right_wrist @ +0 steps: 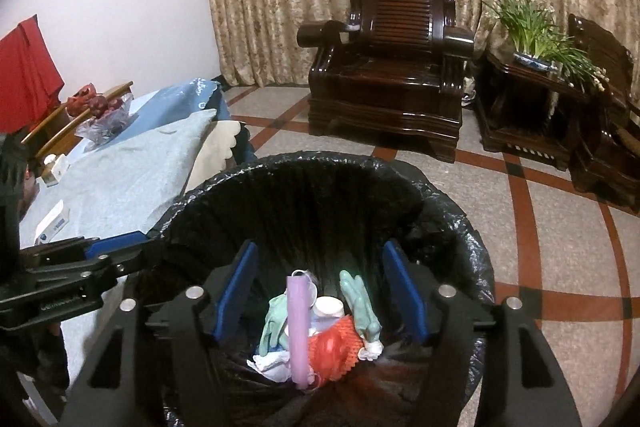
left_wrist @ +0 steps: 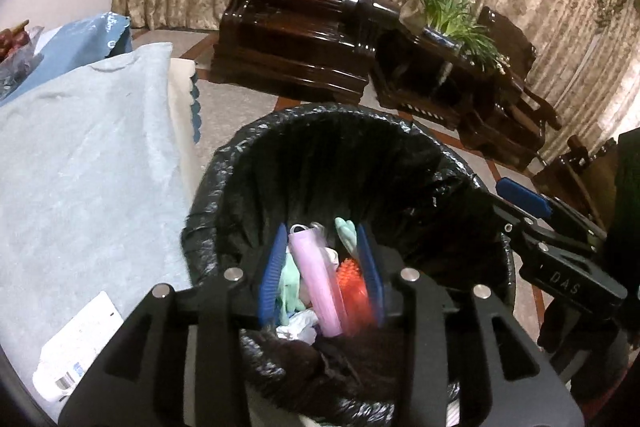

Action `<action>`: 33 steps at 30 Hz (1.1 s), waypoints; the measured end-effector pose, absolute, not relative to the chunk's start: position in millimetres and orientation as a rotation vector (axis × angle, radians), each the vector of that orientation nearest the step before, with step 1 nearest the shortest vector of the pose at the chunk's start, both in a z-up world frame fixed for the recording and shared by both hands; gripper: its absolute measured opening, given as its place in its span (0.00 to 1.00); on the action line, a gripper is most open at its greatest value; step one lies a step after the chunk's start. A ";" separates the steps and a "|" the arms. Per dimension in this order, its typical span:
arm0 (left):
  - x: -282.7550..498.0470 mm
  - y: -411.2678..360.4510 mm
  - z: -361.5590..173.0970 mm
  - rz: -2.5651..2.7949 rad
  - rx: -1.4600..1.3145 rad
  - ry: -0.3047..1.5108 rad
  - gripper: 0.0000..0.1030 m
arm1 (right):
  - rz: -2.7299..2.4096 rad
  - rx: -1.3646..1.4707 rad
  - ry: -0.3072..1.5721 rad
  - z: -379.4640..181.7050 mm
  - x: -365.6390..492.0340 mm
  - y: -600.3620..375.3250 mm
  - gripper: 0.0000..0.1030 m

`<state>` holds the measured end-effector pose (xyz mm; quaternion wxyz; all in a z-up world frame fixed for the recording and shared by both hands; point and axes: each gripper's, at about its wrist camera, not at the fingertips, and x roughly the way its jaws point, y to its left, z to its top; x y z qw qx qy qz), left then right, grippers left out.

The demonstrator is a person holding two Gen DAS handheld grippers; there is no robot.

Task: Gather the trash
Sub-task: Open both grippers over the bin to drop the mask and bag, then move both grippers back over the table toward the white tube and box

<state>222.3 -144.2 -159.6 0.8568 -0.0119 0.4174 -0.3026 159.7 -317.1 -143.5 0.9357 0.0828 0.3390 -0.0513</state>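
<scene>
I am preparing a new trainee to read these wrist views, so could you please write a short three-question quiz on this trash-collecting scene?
1. True or false: the bin is lined with a black bag.
2. Multiple choice: which item lies in the bin beside the lilac tube? A) a banana peel B) an orange-red mesh net C) a glass bottle
3. Short answer: are the right gripper and the left gripper open or shut, and does either hold anything?

Key
1. True.
2. B.
3. Both are open over the bin's mouth, blue pads apart, holding nothing.
</scene>
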 end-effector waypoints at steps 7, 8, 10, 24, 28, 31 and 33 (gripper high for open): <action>212.5 -114.0 -136.7 -0.578 -0.034 0.778 0.62 | -0.073 0.174 0.664 -133.2 160.8 -300.9 0.84; 209.7 -106.9 -132.1 -0.562 -0.028 0.756 0.69 | -0.067 0.177 0.658 -131.5 160.7 -298.4 0.90; 206.4 -95.4 -124.6 -0.533 -0.021 0.727 0.78 | -0.051 0.188 0.646 -127.1 162.2 -291.9 0.94; 181.9 46.3 -98.1 -0.266 -0.024 0.641 0.83 | 0.186 0.136 0.610 -108.7 178.4 -178.5 0.94; 173.2 81.9 -100.8 -0.195 -0.035 0.643 0.83 | 0.252 0.115 0.611 -108.9 179.6 -144.1 0.94; 167.1 106.3 -104.1 -0.144 -0.046 0.647 0.83 | 0.303 0.104 0.621 -113.1 178.0 -115.4 0.94; 162.7 123.3 -108.3 -0.110 -0.058 0.655 0.83 | 0.324 0.091 0.628 -116.7 176.6 -100.3 0.94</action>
